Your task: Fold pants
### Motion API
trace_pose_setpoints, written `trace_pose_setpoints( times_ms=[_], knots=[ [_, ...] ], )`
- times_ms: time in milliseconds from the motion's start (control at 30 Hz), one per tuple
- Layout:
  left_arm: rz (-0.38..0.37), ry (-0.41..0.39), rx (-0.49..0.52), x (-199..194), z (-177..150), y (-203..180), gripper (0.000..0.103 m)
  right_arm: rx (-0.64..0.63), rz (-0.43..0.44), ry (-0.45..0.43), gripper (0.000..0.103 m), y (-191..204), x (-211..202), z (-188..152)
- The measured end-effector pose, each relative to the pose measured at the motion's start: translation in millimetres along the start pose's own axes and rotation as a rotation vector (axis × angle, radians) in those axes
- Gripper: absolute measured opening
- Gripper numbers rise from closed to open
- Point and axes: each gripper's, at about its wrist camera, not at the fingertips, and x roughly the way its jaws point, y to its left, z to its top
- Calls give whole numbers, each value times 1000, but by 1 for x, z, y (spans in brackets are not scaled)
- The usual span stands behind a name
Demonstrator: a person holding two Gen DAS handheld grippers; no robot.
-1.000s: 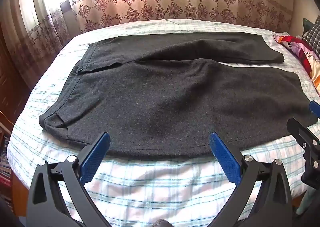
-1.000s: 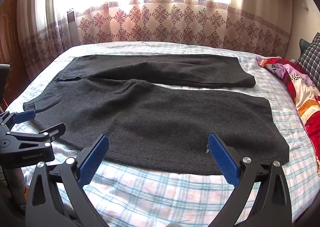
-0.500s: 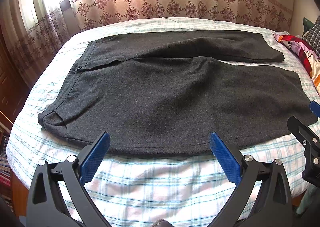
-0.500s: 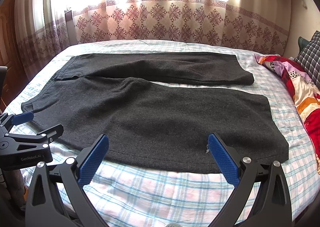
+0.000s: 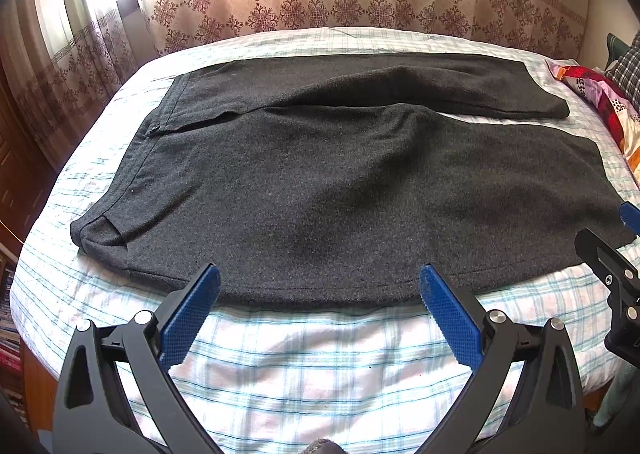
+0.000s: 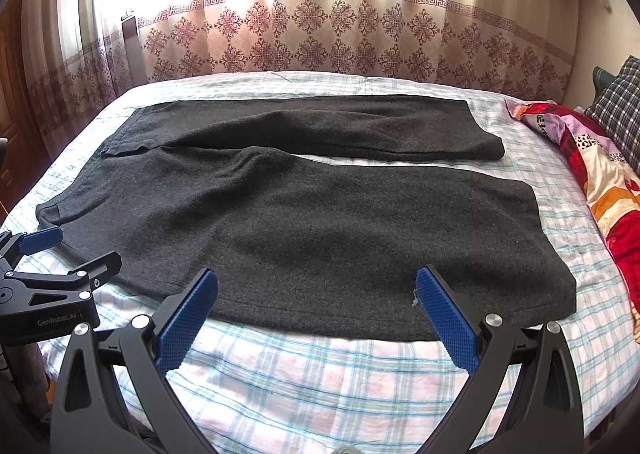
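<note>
**Pants lying flat, both claws hovering at the near hem edge**

At the left of the left wrist view, the waistband end of the dark pants (image 5: 340, 182) is lying near the edge of the checked bed sheet (image 5: 320, 366), the long axis running left to right across the frame, both legs stretching toward the right. The left gripper (image 5: 316, 294) is hanging at the lower centre with its jaws spread wide and holding nothing, just short of the near leg's lower edge. In the right wrist view the right gripper (image 6: 316, 296) is doing the same, jaws wide apart and empty, sitting nearer the cuff end at the frame's right. So each claw is facing its own half of the near edge, and the far leg is lying straight ahead, upper centre. A patterned curtain (image 6: 320, 42) is hanging behind, and a colourful quilt (image 6: 592, 174) is bunching at the right edge, close to the cuffs but not touching them. Nothing is blocking the path, I judge.
</note>
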Motion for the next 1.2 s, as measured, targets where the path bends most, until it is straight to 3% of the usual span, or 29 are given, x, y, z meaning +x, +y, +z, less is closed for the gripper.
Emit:
trace_pose_setpoints(
  times_ms=[633, 1200],
  knots=[
    [14, 28, 2, 12, -2, 0, 101, 10, -17, 31, 98, -5, 8, -1],
    [34, 27, 3, 29, 32, 0, 101, 39, -66, 44, 98, -26, 25, 19]
  ],
)
